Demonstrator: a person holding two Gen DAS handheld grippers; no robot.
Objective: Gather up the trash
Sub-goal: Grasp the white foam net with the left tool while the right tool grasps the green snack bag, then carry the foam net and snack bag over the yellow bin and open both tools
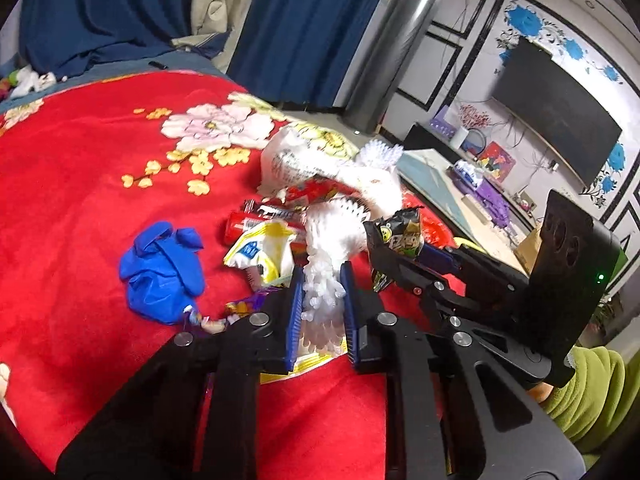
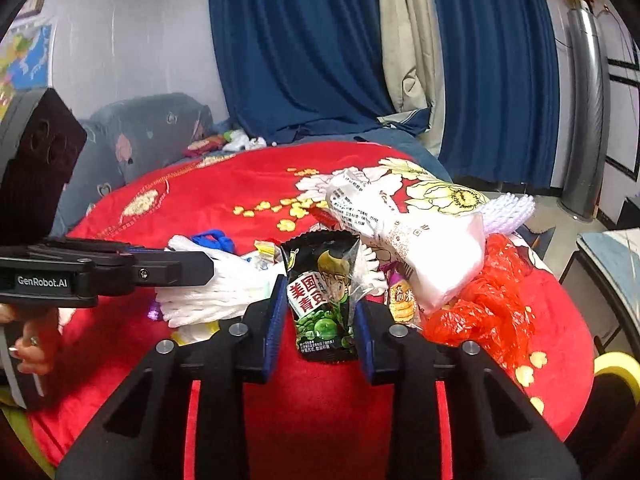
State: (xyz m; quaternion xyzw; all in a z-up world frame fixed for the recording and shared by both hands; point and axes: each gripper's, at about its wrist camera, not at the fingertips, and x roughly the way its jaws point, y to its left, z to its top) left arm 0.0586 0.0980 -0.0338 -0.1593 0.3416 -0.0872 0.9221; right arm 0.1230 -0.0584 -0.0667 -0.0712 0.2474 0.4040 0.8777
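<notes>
spreading across both views, a red floral blanket (image 1: 80,184) is shown as the surface on which all the trash is heaped, with blue curtains (image 2: 296,48) behind it and a dark television (image 1: 560,120) on the far wall. a long white printed bag (image 2: 404,236) is laid slantwise over the far side of the heap, and crumpled red plastic film (image 2: 488,304) is piled under its right end. a white foam fruit net (image 1: 324,276) is seen between the blue pads of the left gripper (image 1: 322,280), its long axis running straight ahead along the fingers; the jaws are drawn nearly together and the net appears pinched between them. a black-and-green pea snack packet (image 2: 324,300) is held upright between the pads of the right gripper (image 2: 320,300), the jaws closed against its two side edges and its lower end resting near the blanket. each piece thus lies directly before its own tool, so a lift is judged to be the next move for both hands. a blue glove (image 1: 160,268) is left loose to the left of the net, well clear. a yellow-and-white wrapper (image 1: 260,252) lies just beside the left jaw, partly under the net, and could be dragged along. a small purple wrapper (image 2: 400,296) lies just right of the packet.
</notes>
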